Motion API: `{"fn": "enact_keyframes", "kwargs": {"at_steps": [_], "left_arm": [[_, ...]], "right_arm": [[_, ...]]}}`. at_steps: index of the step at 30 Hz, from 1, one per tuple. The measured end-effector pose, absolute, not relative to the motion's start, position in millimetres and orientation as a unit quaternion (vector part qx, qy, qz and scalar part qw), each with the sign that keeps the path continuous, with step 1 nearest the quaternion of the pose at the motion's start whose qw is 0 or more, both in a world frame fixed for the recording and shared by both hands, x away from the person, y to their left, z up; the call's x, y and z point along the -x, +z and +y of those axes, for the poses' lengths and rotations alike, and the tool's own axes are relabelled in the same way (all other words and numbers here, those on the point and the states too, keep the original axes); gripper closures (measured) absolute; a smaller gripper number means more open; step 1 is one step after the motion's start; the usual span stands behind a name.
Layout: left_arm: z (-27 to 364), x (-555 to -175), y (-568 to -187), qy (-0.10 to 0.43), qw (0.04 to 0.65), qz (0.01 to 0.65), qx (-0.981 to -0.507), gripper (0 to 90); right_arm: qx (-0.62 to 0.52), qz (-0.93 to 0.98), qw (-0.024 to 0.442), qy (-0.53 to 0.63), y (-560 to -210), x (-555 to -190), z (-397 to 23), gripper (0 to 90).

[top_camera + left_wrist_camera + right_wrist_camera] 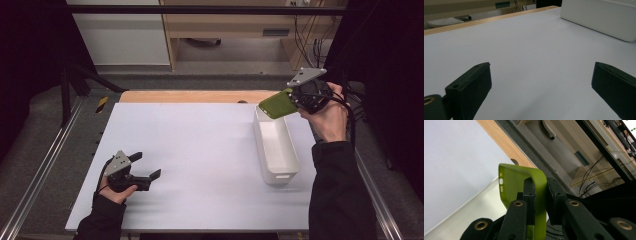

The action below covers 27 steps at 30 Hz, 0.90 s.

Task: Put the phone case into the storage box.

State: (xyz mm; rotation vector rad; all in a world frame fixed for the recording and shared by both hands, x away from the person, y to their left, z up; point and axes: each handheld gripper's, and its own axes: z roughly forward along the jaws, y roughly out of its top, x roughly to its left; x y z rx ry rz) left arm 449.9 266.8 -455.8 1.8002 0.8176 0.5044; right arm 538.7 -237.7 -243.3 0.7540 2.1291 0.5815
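My right gripper (294, 98) is raised above the far end of the white bin (276, 145) and is shut on a green phone case (278, 104). In the right gripper view the two jaws pinch one side wall of the green phone case (519, 180), whose hollow side faces left. My left gripper (146, 166) rests low over the white table near its front left, open with nothing between its jaws. In the left gripper view its black fingers (469, 87) stand wide apart over bare table, with the white bin (604, 17) far off at the upper right.
A long white bin stands on the right side of the white table top (200, 145), and its inside looks bare. A wooden strip (195, 96) runs along the far edge. Metal rails (45, 165) flank the table. Shelving and cables (305, 40) lie beyond.
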Motion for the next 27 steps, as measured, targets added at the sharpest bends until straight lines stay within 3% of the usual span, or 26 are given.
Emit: {"fn": "enact_keyframes", "kwargs": {"at_steps": [27], "left_arm": [[264.6,-452.4,-460.0,0.203,0.519,0.34,-0.758,2.4]], "right_arm": [[-0.226,0.88,0.384,0.162,-263.3,-566.6,-231.3,79.3]]}}
